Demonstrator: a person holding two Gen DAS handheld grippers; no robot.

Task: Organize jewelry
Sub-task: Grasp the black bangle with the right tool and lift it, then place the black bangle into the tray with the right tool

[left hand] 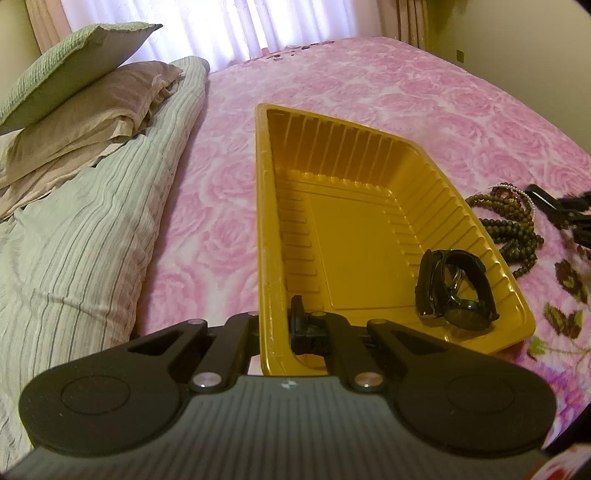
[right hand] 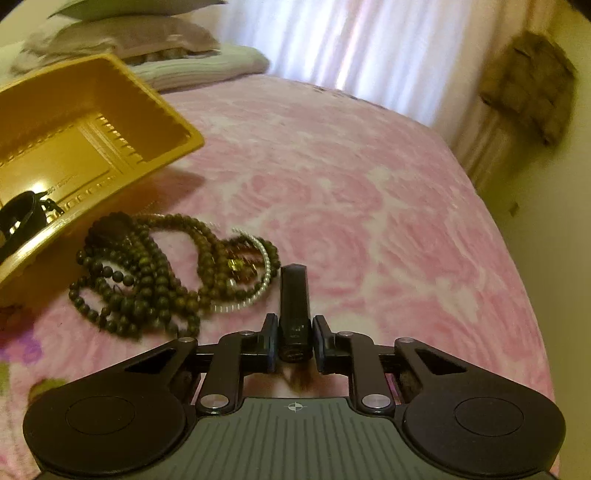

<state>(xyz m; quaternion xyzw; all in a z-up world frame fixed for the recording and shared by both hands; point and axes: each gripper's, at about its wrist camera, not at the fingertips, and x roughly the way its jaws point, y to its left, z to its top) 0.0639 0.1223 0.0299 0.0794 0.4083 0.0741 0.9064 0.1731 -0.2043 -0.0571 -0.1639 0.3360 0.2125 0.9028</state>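
Your left hand-held gripper (left hand: pixel 275 328) is clamped on the near left wall of the yellow tray (left hand: pixel 263 221): one finger sits inside the tray, the other outside, with the thin plastic wall pinched between them. The tray stands on the pink rose-patterned bedspread (left hand: pixel 424 96), and in the right wrist view its far end looks lifted off the cover, so the tray is tilted.

Inside the tray, at its near right corner, lie two dark wristwatches (left hand: pixel 456 291), touching each other and leaning against the ribbed wall.

Just outside the tray's right wall, on the bedspread, is the heap of jewelry: several strands of brown bead necklaces (right hand: pixel 147 273) tangled together, with a white pearl bracelet (right hand: pixel 255 284) at the heap's right edge and something small and gold-coloured in the middle. That part is motion-blurred; you cannot tell what the gold piece is.

Your right hand-held gripper (right hand: pixel 295 332) has a narrow black bar-shaped object (right hand: pixel 294 299) standing between its fingers, pointing forward. The jaws are nearly closed around it, but a thin gap seems to show on each side, so whether the pads press on it cannot be told. The object's far tip lies just beside the pearl bracelet.

At the head of the bed, to the tray's left, are a striped pillow (left hand: pixel 85 236), a beige pillow (left hand: pixel 96 114) and a green cushion (left hand: pixel 70 66) stacked on top. Pale curtains (left hand: pixel 236 26) hang behind the bed.
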